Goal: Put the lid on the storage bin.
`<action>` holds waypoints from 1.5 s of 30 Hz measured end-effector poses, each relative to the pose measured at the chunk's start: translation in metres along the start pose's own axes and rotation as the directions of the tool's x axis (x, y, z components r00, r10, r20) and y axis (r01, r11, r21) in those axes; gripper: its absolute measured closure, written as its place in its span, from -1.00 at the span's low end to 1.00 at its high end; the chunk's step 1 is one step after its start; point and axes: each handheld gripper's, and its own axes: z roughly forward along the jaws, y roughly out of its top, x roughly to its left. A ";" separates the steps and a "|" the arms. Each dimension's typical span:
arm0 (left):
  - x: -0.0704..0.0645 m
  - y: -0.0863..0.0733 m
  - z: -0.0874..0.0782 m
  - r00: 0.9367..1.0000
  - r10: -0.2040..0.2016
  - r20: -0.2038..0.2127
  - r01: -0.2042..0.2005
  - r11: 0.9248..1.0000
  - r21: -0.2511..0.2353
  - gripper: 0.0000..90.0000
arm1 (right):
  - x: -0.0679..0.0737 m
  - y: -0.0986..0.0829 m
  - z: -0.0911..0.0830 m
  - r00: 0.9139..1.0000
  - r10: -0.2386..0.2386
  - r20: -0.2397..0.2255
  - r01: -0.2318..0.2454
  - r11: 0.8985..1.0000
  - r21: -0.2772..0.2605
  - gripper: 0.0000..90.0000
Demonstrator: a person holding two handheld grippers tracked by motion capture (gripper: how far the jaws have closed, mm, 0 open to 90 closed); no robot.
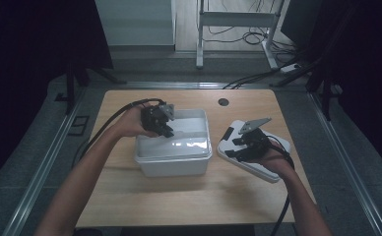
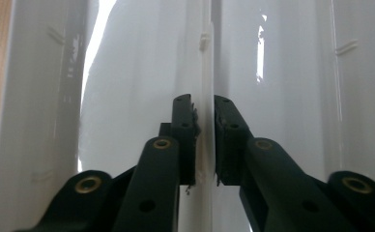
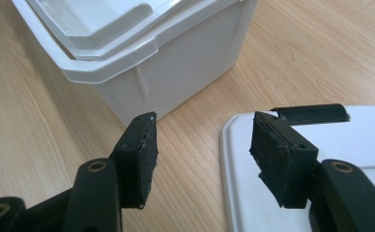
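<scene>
Bins: one, white glossy plastic, rectangular, rimmed, with an inner white tray or wall nested inside. Left gripper sits at its far left edge, jaws clamped on a thin upright white plastic wall running between the two black ribbed pads.

Lids: one, flat white plastic, rounded corners, black latch piece at one edge, lying just right of the bin. Right gripper rests over it, jaws spread apart and holding nothing; its right pad hangs above the lid's corner, left pad above bare tabletop.

Tables: one, pale wood grain.
</scene>
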 end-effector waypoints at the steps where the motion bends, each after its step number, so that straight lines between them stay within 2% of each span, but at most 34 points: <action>1: 0.000 0.001 0.001 1.000 -0.001 0.005 0.001 1.000 0.002 0.89 | 0.000 0.000 0.000 1.000 0.000 0.000 0.000 1.000 0.000 -0.07; 3: 0.000 0.001 0.002 1.000 -0.002 0.005 0.002 1.000 0.010 0.97 | 0.000 0.000 -0.001 1.000 0.003 0.000 -0.003 1.000 -0.001 -0.07; 9: 0.000 0.002 0.000 1.000 0.005 0.030 -0.005 1.000 0.011 0.99 | -0.001 -0.002 -0.002 1.000 0.005 0.004 -0.005 1.000 -0.003 -0.07; 10: 0.000 0.002 0.000 0.999 -0.011 0.043 0.011 1.000 -0.003 0.99 | -0.001 -0.002 -0.002 1.000 0.005 0.004 -0.005 1.000 -0.003 -0.07; 14: 0.000 0.001 0.000 0.999 -0.021 0.049 0.021 1.000 0.001 0.99 | -0.001 -0.002 -0.003 1.000 0.005 0.004 -0.005 1.000 -0.002 -0.07; 15: 0.000 0.001 0.000 0.998 -0.023 0.052 0.023 1.000 0.002 0.97 | -0.001 -0.002 -0.003 1.000 0.005 0.004 -0.005 1.000 -0.002 -0.07; 16: 0.001 0.000 0.001 0.998 -0.032 0.058 0.032 0.999 0.001 0.86 | -0.001 -0.002 -0.003 1.000 0.004 0.004 -0.004 1.000 -0.001 -0.07; 17: 0.000 0.000 0.002 0.998 -0.033 0.047 0.032 0.999 0.004 0.71 | 0.000 -0.001 -0.003 1.000 0.004 0.005 -0.004 1.000 -0.001 -0.07; 19: 0.000 -0.001 0.003 0.998 -0.025 0.050 0.025 1.000 0.007 0.63 | 0.000 -0.001 -0.003 1.000 0.003 0.005 -0.003 1.000 -0.001 -0.07; 23: 0.000 -0.003 -0.001 1.000 -0.021 0.012 0.021 1.000 -0.013 0.38 | -0.001 -0.001 -0.003 1.000 0.006 0.008 -0.006 1.000 -0.002 -0.07; 29: -0.002 -0.009 -0.013 0.999 -0.017 -0.029 0.016 0.999 -0.034 0.27 | -0.002 0.000 -0.005 1.000 0.007 0.016 -0.007 1.000 -0.006 -0.07; 34: -0.005 -0.020 -0.026 0.998 -0.032 -0.056 0.029 0.998 -0.053 0.22 | -0.004 0.001 -0.006 0.999 -0.004 0.033 0.003 1.000 0.003 -0.06; 39: -0.007 -0.039 -0.041 0.995 -0.058 -0.082 0.052 0.996 -0.075 0.17 | -0.011 0.002 -0.008 0.998 -0.004 0.055 0.003 1.000 0.015 -0.06; 45: -0.010 -0.063 -0.055 0.989 -0.102 -0.108 0.090 0.991 -0.103 0.13 | -0.027 0.000 -0.010 0.994 0.010 0.105 -0.013 1.000 0.026 -0.06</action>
